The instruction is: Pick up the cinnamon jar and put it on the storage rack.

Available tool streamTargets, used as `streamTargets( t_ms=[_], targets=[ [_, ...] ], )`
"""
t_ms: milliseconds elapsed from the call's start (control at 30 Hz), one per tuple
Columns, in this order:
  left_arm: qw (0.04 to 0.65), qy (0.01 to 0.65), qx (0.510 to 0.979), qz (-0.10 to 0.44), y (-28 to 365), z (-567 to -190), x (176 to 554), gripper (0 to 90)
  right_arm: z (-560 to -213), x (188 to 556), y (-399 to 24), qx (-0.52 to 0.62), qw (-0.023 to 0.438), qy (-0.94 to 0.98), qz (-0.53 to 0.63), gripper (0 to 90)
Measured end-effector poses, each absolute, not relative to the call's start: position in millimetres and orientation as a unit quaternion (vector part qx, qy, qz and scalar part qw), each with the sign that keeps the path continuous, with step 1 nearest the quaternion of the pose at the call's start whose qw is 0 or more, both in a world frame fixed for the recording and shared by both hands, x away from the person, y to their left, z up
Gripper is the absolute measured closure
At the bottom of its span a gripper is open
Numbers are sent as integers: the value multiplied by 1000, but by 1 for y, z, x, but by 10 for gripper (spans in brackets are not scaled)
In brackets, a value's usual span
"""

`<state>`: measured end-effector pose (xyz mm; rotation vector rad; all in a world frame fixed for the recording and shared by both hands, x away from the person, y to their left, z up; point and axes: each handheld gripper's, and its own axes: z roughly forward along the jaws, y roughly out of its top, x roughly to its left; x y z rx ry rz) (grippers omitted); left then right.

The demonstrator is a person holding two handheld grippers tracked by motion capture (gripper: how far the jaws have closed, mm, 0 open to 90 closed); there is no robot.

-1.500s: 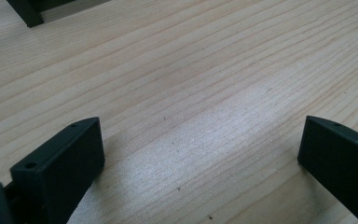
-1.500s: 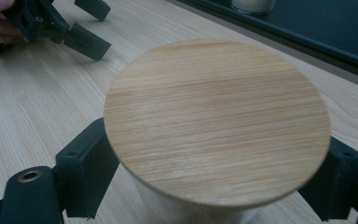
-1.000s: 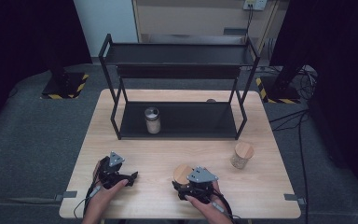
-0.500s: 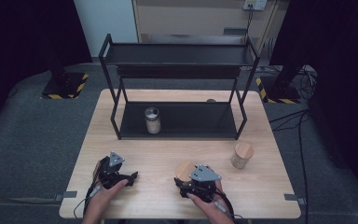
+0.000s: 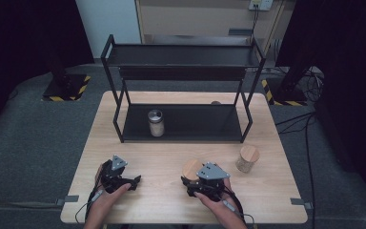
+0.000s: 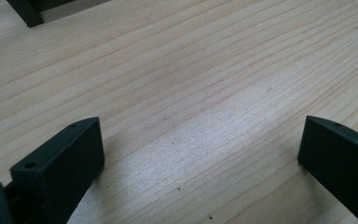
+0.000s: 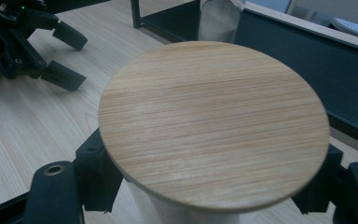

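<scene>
The jar (image 7: 213, 126) with the round wooden lid sits between the jaws of the right gripper (image 5: 194, 177), which are clamped on its pale body just under the lid, one on each side. In the high view its lid (image 5: 192, 168) shows at the near middle of the counter (image 5: 167, 157), just ahead of the gripper's grey plate, with the person's right hand (image 5: 217, 202) wrapped around the gripper from below. Whether the jar's base rests on the counter or hangs just clear of it I cannot tell, since the lid hides it.

To the left, well apart from the jar, the left gripper (image 5: 136, 181) lies low over the counter in the person's left hand (image 5: 106, 199). Its jaws stand wide open with nothing between them but bare wood, as the left gripper view shows (image 6: 200, 158). The right gripper view catches the same gripper (image 7: 60, 53) at its upper left, jaws parted.

To the right of the held jar, near the counter's right edge, stands a second jar (image 5: 247, 159) with a wooden lid, upright and alone.

Farther back a black two-level shelf (image 5: 183, 71) stands on the counter. On its lower level, towards the left, stands a jar with a silvery metal lid (image 5: 156, 122), upright.
</scene>
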<state>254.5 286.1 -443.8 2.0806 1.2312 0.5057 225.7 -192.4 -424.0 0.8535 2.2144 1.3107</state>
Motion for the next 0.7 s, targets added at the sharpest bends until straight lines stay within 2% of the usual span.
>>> streamTargets(
  t_ms=[700],
  targets=[
    [330, 471, 795, 193, 286, -444, 254, 0, -414, 241, -180, 306, 212, 801, 469, 255]
  ],
)
